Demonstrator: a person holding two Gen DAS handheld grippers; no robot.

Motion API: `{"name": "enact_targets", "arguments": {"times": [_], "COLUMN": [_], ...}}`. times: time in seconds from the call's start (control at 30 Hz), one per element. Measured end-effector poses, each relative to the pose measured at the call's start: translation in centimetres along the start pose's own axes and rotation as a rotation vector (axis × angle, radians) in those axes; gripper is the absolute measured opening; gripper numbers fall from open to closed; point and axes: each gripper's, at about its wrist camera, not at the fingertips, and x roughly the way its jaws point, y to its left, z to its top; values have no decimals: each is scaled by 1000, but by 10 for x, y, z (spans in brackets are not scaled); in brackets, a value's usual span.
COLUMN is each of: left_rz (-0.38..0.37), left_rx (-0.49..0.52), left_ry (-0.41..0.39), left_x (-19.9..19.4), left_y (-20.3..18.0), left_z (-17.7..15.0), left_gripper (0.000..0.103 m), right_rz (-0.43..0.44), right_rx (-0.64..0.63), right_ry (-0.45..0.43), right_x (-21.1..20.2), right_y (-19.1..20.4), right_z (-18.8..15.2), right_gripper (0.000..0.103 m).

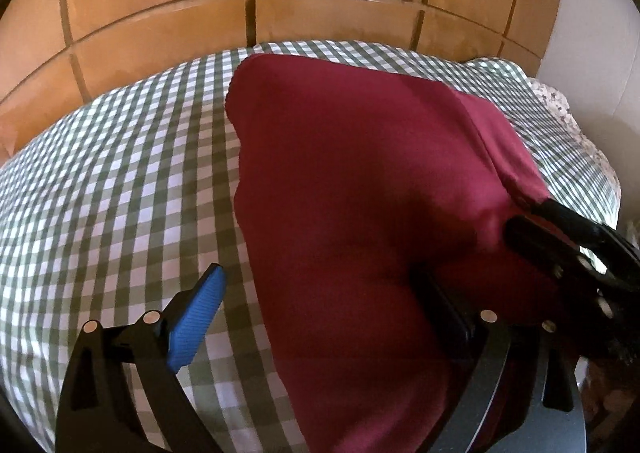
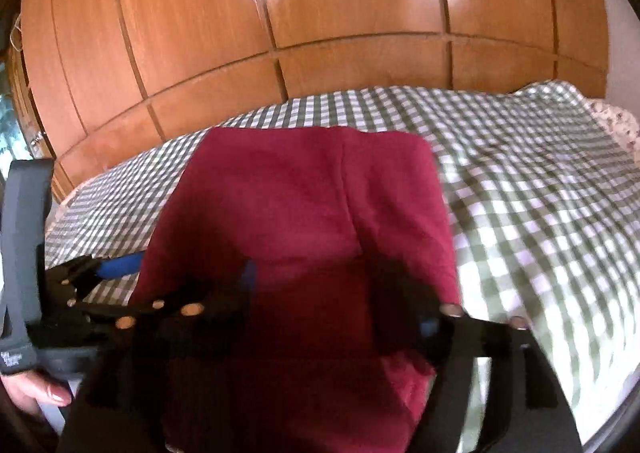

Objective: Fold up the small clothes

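A dark red garment lies spread on the green checked bedcover; it also shows in the right wrist view. My left gripper is open: its blue-padded left finger is over the bedcover, its right finger lies against the garment's near part. My right gripper is open over the garment's near edge, with the cloth between and under its fingers. The right gripper's fingers appear at the garment's right edge in the left wrist view. The left gripper shows at the left in the right wrist view.
A wooden wardrobe stands right behind the bed. A floral pillow or sheet edge lies at the bed's far right. A white wall is on the right. A hand holds the left gripper.
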Motion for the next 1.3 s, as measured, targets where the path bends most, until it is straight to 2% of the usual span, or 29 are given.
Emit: {"name": "enact_targets", "arguments": {"times": [0.13, 0.23, 0.3, 0.53, 0.57, 0.6, 0.63, 0.7, 0.73, 0.83, 0.9, 1.0, 1.1, 1.17, 1.2, 1.23, 1.3], "left_rz": [-20, -33, -36, -52, -56, -58, -59, -70, -75, -90, -99, -116, -151, -181, -194, -211, -238], "left_rx": [-33, -52, -55, -48, -49, -51, -56, -62, -59, -32, -21, -50, -102, -146, -165, -190, -249], "left_ry": [14, 18, 17, 6, 7, 8, 11, 18, 22, 30, 34, 39, 51, 39, 30, 18, 6], "left_x": [-5, -11, -14, -21, -22, -21, -20, -21, -21, -21, -18, -16, -17, -22, -24, -27, -30], "left_y": [6, 9, 9, 10, 11, 8, 8, 8, 6, -2, -6, -4, 4, 12, 16, 20, 30], "left_z": [-2, -6, -9, -22, -24, -24, -26, -28, -29, -36, -41, -43, -43, -44, -44, -44, -43], "left_gripper": [93, 93, 93, 93, 93, 93, 94, 93, 93, 94, 94, 97, 99, 99, 99, 99, 99], "right_rz": [-8, -1, 15, 25, 26, 50, 85, 100, 98, 64, 53, 81, 79, 92, 102, 109, 133], "right_rx": [-2, 45, 84, 232, 257, 272, 291, 338, 338, 295, 299, 326, 357, 376, 385, 394, 421], "right_ry": [3, 20, 49, 139, 163, 183, 202, 207, 200, 151, 174, 155, 139, 123, 122, 126, 145], "right_x": [-16, -26, -30, -19, -13, -8, -3, 3, 3, -6, -2, -1, -10, -15, -17, -17, -15], "right_y": [-3, -13, -19, -45, -51, -54, -57, -63, -64, -62, -65, -71, -73, -75, -77, -78, -80], "right_z": [-8, -12, -13, -20, -20, -20, -21, -16, -13, -5, -12, -22, -24, -24, -24, -25, -23], "right_gripper": [69, 68, 64, 63, 61, 42, 40, 35, 31, 27, 28, 32, 55, 59, 64, 75, 81]}}
